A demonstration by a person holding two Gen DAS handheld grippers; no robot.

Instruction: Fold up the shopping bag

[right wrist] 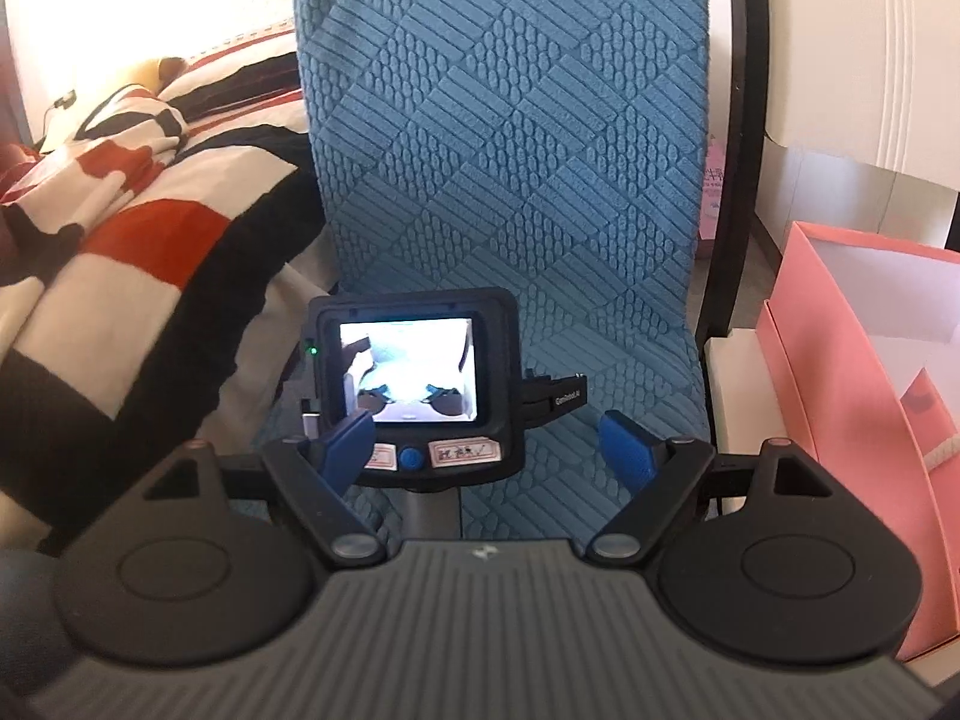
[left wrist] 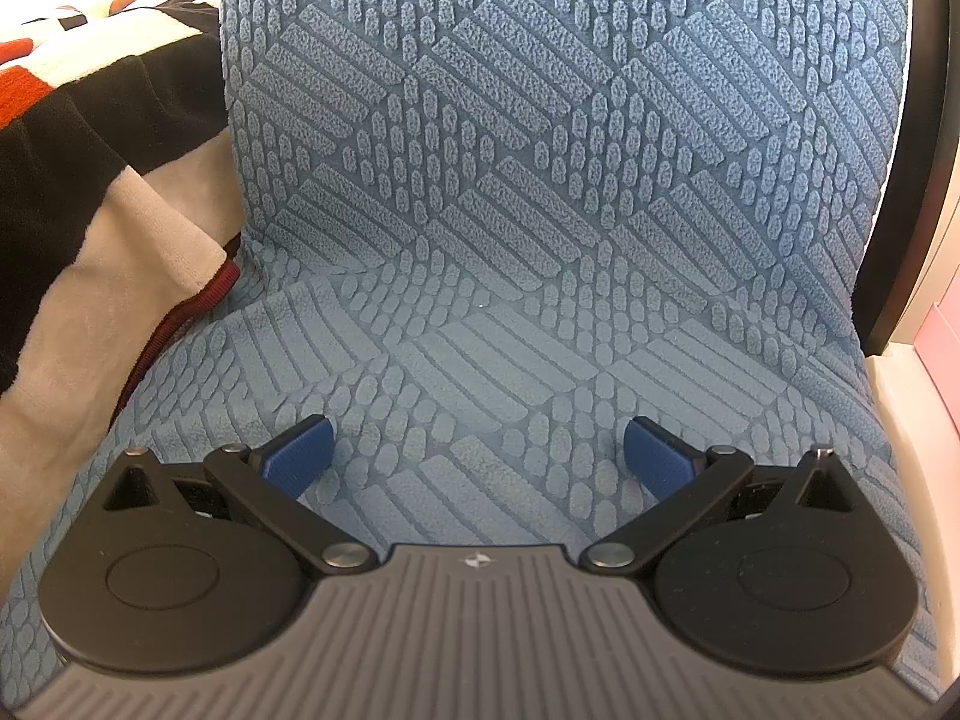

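We hold our left claw (left wrist: 478, 450) and right claw (right wrist: 489, 447) spread wide and empty above the blue textured fabric chair (left wrist: 540, 180); the pink paper shopping bag (right wrist: 864, 396) stands upright to the chair's right.

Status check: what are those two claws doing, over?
Left gripper open, empty, over blue textured chair. Right gripper open, empty. Pink paper shopping bag untouched, right.

Blue textured chair (left wrist: 540, 150), striped blanket (right wrist: 138, 228)

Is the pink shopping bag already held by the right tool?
No, the right tool is open and empty, while the pink shopping bag stands apart at the right edge of the view.
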